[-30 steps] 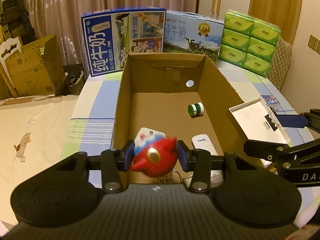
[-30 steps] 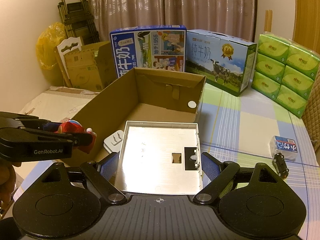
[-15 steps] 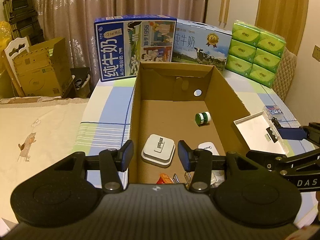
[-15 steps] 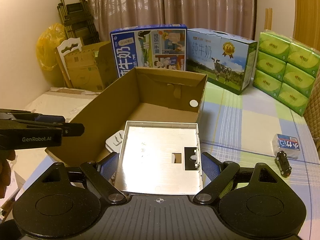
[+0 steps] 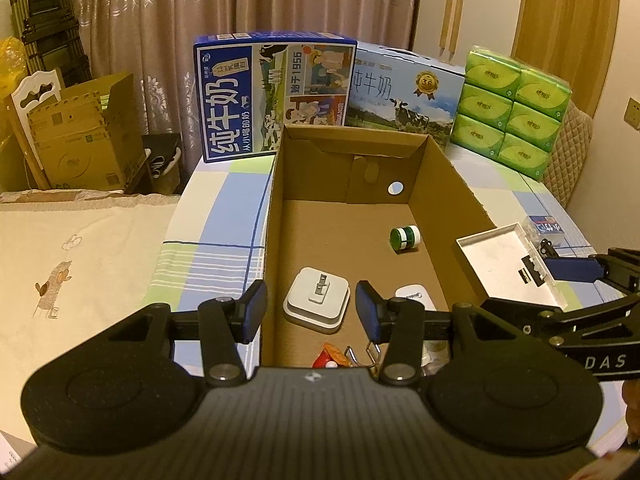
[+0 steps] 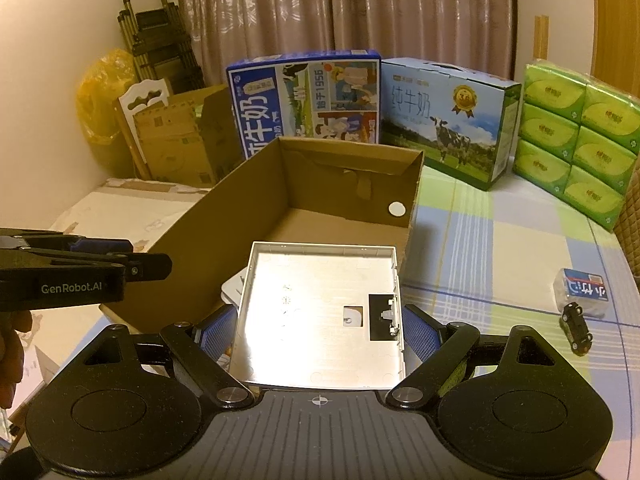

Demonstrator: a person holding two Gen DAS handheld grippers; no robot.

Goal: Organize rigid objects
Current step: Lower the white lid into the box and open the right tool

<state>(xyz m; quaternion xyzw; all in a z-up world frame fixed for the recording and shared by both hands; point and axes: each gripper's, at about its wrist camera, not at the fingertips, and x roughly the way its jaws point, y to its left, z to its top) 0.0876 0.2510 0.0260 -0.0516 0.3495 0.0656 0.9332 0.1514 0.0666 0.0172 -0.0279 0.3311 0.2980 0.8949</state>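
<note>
The right gripper (image 6: pixel 318 330) has its fingers (image 6: pixel 216 330) pinching a flat white tray (image 6: pixel 320 308) by both side edges, held out over the near corner of the cardboard box (image 6: pixel 248 200). The left gripper (image 5: pixel 308 314) hangs over the box with fingers spread and nothing between them; the red toy (image 5: pixel 322 360) lies on the box floor just below them. Count inside the box: one white charger (image 5: pixel 318 300), one green-capped jar (image 5: pixel 404 236), one white remote (image 5: pixel 414 294), one red toy. On the checked surface (image 6: pixel 500 248): two milk cartons (image 6: pixel 308 96), one six-pack of green tissues (image 6: pixel 576 140), one small toy car (image 6: pixel 576 322).
</note>
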